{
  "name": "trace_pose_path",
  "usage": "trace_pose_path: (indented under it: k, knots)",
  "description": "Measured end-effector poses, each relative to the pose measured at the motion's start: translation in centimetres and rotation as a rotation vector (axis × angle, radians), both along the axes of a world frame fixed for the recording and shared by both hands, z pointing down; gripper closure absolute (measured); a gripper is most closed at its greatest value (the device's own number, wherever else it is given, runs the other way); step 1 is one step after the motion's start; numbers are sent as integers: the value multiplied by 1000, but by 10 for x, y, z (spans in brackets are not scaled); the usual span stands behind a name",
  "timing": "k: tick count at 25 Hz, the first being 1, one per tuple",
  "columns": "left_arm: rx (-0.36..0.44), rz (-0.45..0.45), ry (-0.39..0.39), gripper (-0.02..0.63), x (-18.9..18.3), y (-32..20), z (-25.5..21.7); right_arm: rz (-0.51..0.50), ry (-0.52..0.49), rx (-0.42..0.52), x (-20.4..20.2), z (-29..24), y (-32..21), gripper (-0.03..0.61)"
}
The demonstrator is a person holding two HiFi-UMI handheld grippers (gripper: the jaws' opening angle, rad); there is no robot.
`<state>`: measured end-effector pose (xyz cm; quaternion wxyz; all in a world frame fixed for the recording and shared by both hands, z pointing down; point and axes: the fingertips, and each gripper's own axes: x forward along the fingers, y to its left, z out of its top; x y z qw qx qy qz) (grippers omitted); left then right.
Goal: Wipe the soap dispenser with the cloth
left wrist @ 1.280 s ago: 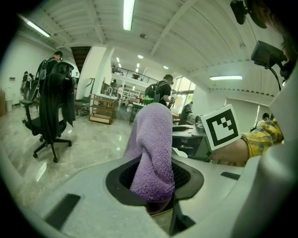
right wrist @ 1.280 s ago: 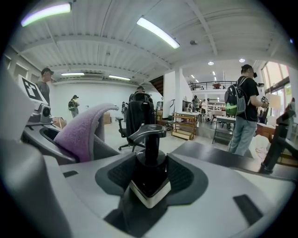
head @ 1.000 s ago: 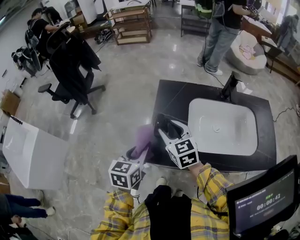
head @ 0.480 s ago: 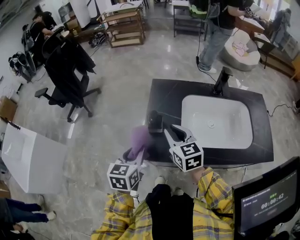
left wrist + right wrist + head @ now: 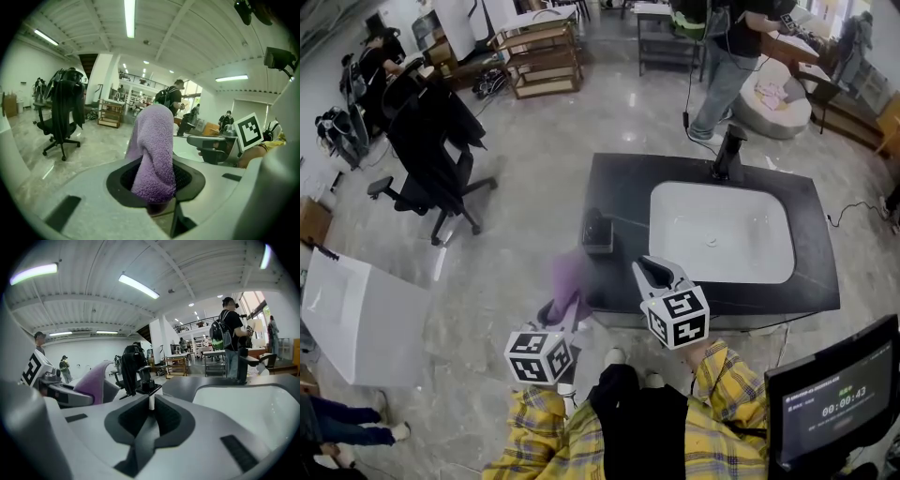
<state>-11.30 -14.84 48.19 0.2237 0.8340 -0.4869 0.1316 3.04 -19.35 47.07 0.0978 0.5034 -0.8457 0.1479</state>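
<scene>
A dark soap dispenser point(image 5: 597, 232) stands at the left edge of the black counter point(image 5: 623, 187). In the right gripper view the soap dispenser point(image 5: 143, 376) shows just beyond the jaw tips. My left gripper point(image 5: 565, 305) is shut on a purple cloth point(image 5: 569, 274), held upright off the counter's left front corner. The cloth point(image 5: 154, 154) fills the gap of the left gripper point(image 5: 157, 187). My right gripper point(image 5: 654, 272) hovers over the counter's front edge, short of the dispenser. Its jaws are closing, nearly together, with nothing between them; the right gripper point(image 5: 150, 411) touches nothing.
A white sink basin point(image 5: 722, 230) with a dark faucet point(image 5: 727, 150) is set in the counter. On the floor to the left are an office chair point(image 5: 431, 131) and a white panel point(image 5: 356, 319). A person point(image 5: 717, 56) stands behind the counter. A monitor point(image 5: 830, 394) is at lower right.
The right gripper's jaws stood wide at the dispenser a second ago; they have drawn back toward me and closed, leaving the dispenser standing on the counter. The left gripper has shifted a little with the cloth.
</scene>
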Motion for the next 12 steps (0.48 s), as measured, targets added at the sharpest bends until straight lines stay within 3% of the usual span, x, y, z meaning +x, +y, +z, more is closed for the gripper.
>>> trace_pose_path:
  k: [6,12]
  knots:
    - [-14,-39,53,526,6,32,-2,-24,-15,1,6,0,33,555]
    - [-12,-66,51,527,16,69,-3,-29,-21,-11,22,1,72,561]
